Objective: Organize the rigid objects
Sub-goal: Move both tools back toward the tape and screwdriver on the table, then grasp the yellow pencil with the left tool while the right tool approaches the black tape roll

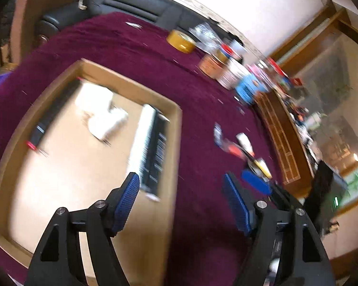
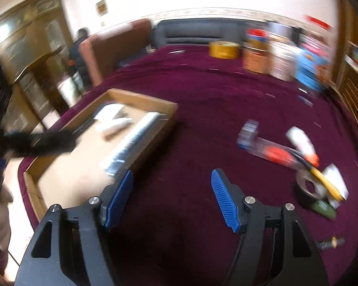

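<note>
- Your left gripper (image 1: 181, 186) and right gripper (image 2: 171, 183) both have fingers spread, holding nothing.
- The cardboard box (image 1: 176, 128) near the bench's left edge already collects a white item (image 1: 102, 116), likely sorted.
- Loose tools (image 2: 298, 157) lie toward the right edge.
- A maroon cloth (image 2: 202, 100) covers the bench; jars (image 2: 269, 54) line its far edge.

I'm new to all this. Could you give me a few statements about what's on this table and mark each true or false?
1. Both grippers, the left gripper and the right gripper, hold nothing. True.
2. The cardboard tray is empty. False: white and dark items already lie in it.
3. The table is covered with a maroon cloth. True.
4. The yellow tape roll lies inside the tray. False: it sits on the cloth at the far side.
5. Loose items lie on the cloth outside the tray. True.
</note>
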A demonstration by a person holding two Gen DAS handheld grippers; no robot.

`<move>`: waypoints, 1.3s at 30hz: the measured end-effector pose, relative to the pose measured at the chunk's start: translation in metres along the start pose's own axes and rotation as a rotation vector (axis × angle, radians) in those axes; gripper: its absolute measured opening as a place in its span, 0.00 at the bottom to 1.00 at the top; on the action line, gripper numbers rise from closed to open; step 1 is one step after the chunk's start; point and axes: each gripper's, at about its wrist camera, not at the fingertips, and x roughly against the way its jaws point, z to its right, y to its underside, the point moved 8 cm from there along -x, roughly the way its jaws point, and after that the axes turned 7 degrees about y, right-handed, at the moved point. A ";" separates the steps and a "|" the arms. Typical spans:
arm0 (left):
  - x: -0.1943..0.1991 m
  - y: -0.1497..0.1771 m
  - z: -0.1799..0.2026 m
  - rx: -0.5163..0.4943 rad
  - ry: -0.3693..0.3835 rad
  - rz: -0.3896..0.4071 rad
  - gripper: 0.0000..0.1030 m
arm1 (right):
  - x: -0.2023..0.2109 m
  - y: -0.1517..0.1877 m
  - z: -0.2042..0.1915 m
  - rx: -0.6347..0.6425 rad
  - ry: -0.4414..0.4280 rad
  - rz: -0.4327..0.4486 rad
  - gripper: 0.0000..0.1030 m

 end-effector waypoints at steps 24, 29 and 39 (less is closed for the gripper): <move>-0.048 0.079 0.050 -0.072 0.022 -0.142 0.65 | -0.057 0.007 0.190 -0.376 0.162 -0.199 0.68; -0.053 0.083 0.048 -0.065 0.030 -0.153 0.65 | -0.053 0.019 0.132 -0.238 0.121 -0.230 0.67; -0.043 0.084 0.039 -0.053 0.019 -0.134 0.65 | -0.024 0.024 0.070 -0.245 -0.088 -0.166 0.69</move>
